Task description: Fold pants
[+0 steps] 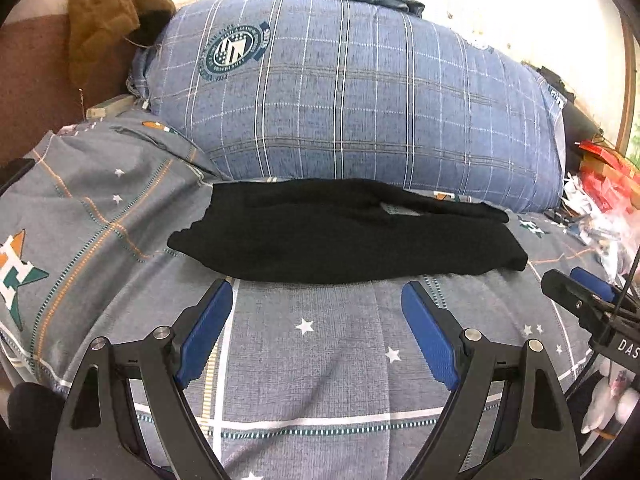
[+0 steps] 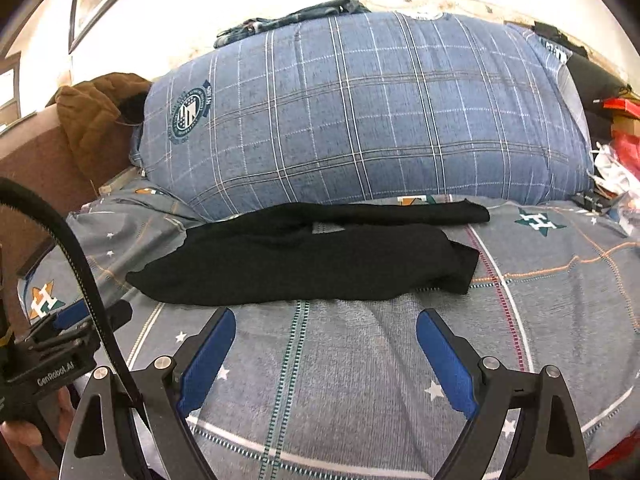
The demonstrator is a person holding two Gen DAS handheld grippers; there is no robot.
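Black pants [image 1: 344, 236] lay flat on the bed [image 1: 320, 360], spread lengthwise w/ the waist end toward the bed's left side and the legs toward the right, just in front of the big blue plaid pillow [image 1: 360, 92] at the far edge. One leg was folded back over the rest; the other ran along the pillow's foot, a slit of sheet showing between them. Left gripper [image 1: 316, 300] hovered near the pants' near edge, jaws wide apart, nothing btwn them — not touching the cloth. Right gripper [image 2: 326, 328] was likewise near the near edge, jaws spread and bare. Each gripper showed at the other view's side. Brown jacket [image 1: 108, 28] was bunched at the far-left corner; red boxes [image 1: 608, 176] and clutter sat off the right edge.
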